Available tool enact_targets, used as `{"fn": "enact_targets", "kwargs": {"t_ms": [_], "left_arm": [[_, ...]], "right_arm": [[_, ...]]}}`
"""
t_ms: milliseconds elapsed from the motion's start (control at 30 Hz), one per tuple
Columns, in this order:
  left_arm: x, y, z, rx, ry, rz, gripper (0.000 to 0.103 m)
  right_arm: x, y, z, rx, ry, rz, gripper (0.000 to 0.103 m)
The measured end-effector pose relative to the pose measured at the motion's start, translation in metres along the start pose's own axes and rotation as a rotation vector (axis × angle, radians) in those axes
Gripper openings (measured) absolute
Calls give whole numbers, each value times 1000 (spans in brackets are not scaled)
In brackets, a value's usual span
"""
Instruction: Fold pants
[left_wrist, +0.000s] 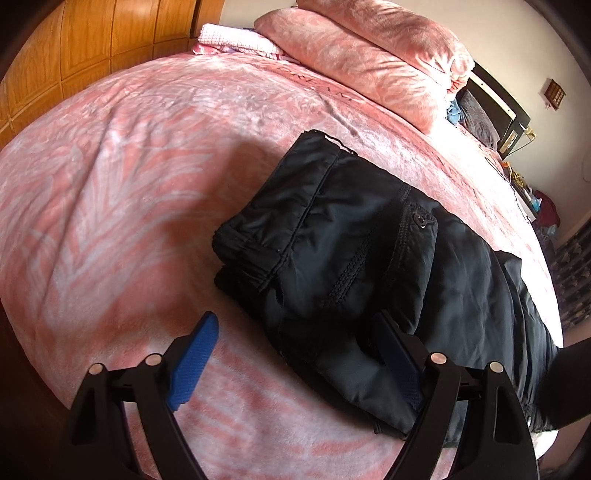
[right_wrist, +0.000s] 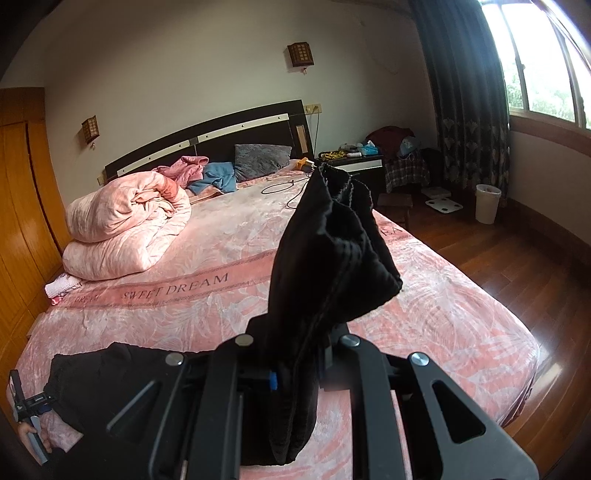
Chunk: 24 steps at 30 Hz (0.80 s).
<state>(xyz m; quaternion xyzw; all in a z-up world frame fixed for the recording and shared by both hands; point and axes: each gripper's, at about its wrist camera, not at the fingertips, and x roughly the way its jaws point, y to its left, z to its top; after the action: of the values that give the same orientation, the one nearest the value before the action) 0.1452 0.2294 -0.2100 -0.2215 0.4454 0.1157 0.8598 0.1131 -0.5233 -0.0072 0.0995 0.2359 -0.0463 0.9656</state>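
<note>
The dark pants (left_wrist: 354, 251) lie partly folded on the pink bedspread (left_wrist: 110, 184), waistband end toward the left. My left gripper (left_wrist: 295, 332) is open just above the near edge of the pants; its right finger (left_wrist: 397, 354) is over the cloth and its left finger (left_wrist: 195, 358) is over the bedspread. My right gripper (right_wrist: 295, 376) is shut on the leg end of the pants (right_wrist: 332, 251) and holds it up above the bed, so the cloth stands in front of the camera. The rest of the pants (right_wrist: 110, 373) lies at the lower left.
A rolled pink duvet (right_wrist: 125, 225) and pillows (right_wrist: 258, 157) sit toward the headboard. A cable (right_wrist: 284, 188) lies on the bed. A wooden wardrobe (left_wrist: 92, 44) stands along the left. A nightstand (right_wrist: 354, 158), bin (right_wrist: 487, 203) and wood floor (right_wrist: 517, 280) are on the right.
</note>
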Motion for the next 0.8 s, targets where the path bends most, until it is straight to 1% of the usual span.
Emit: {"fn": "enact_targets", "kwargs": {"t_ms": [400,800], "left_arm": [[-1,-2,0,7,-4,14,86],[-1,-1,1,5,-7,4,86]], "right_arm": [[0,14,2,-53,-22,-3,13],[-4,31,5,-112,-39,-11,13]]}}
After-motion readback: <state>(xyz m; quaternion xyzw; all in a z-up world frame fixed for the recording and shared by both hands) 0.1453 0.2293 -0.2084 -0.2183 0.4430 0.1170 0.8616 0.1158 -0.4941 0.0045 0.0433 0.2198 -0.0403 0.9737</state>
